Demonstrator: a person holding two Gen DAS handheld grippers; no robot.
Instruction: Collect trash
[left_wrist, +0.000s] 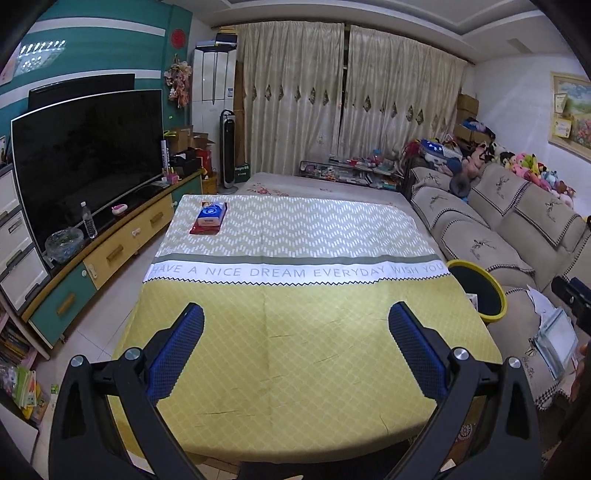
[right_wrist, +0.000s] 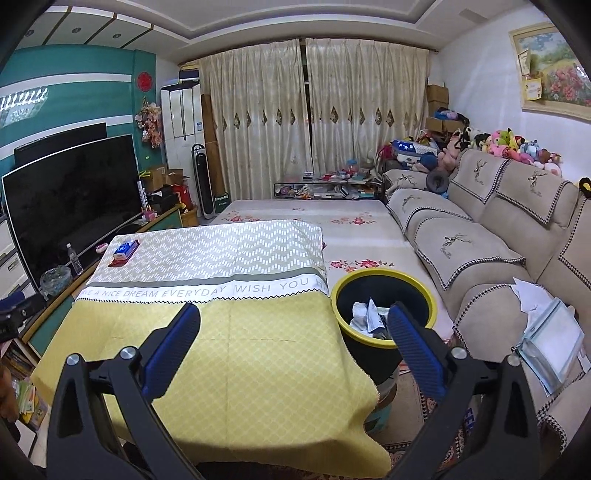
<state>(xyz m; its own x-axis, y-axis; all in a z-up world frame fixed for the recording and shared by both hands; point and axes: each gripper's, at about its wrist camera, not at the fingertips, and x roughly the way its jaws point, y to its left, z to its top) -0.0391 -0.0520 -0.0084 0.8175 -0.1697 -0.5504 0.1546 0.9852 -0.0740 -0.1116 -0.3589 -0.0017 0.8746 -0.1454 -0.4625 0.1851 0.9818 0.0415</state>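
1. We see the left gripper (left_wrist: 295, 325) spread wide with nothing between its blue pads, hanging over the near yellow part of the tablecloth (left_wrist: 295, 354); the trash bin (left_wrist: 496, 295) sits just beyond its right finger, beside the table edge.
2. The right gripper (right_wrist: 295, 325) is likewise released and empty; the yellow-rimmed trash bin (right_wrist: 340, 295) stands ahead by its right finger, crumpled paper trash (right_wrist: 364, 314) inside.
3. Far ahead-left of both tools lies a blue tissue pack (left_wrist: 210, 216) on the cloth.
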